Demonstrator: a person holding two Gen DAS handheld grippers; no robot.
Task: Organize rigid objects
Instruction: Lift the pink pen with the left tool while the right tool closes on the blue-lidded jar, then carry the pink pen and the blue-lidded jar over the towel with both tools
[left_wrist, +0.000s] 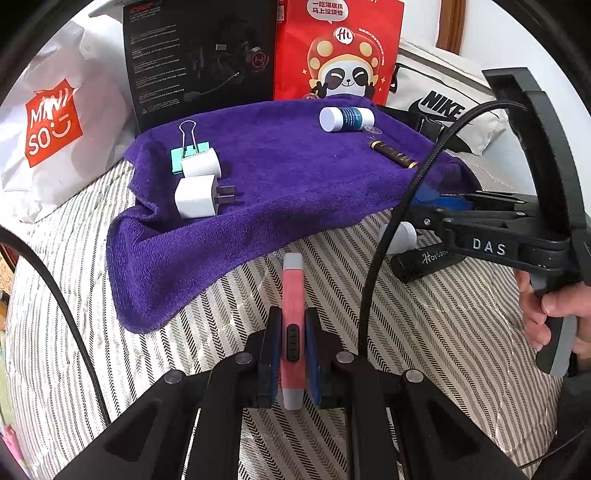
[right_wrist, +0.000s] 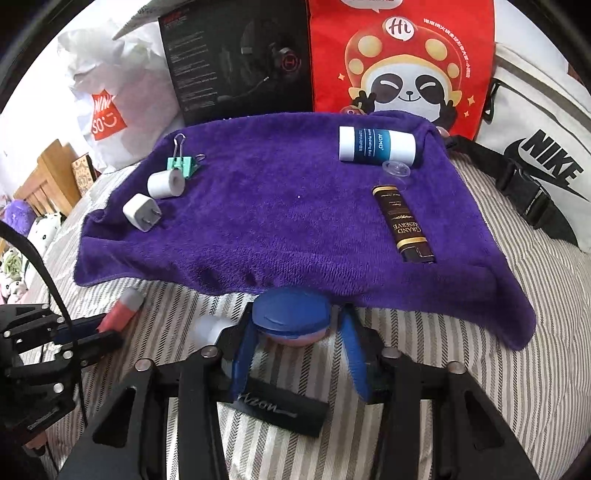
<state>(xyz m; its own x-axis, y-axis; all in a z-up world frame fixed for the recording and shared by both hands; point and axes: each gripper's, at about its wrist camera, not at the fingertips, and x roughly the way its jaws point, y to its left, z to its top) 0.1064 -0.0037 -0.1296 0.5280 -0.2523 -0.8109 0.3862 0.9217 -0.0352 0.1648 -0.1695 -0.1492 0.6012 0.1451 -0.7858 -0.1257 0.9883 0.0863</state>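
My left gripper (left_wrist: 291, 325) is shut on a pink utility knife (left_wrist: 292, 295) with grey ends, lying on the striped bedding below the purple towel (left_wrist: 295, 177). My right gripper (right_wrist: 299, 321) stands around a blue-lidded round case (right_wrist: 291, 308) at the towel's front edge; its fingers look slightly apart from it. On the towel lie two white chargers (left_wrist: 197, 197) (left_wrist: 201, 162), a teal binder clip (left_wrist: 184, 155), a white-and-blue tube (right_wrist: 376, 144) and a dark brown tube (right_wrist: 404, 225).
A black "Horizon" box (right_wrist: 284, 410) and a white round object (right_wrist: 208, 328) lie on the bedding under my right gripper. A Miniso bag (left_wrist: 51, 125), black headset box (left_wrist: 199, 55), red panda bag (left_wrist: 340, 48) and Nike bag (right_wrist: 546, 158) line the back.
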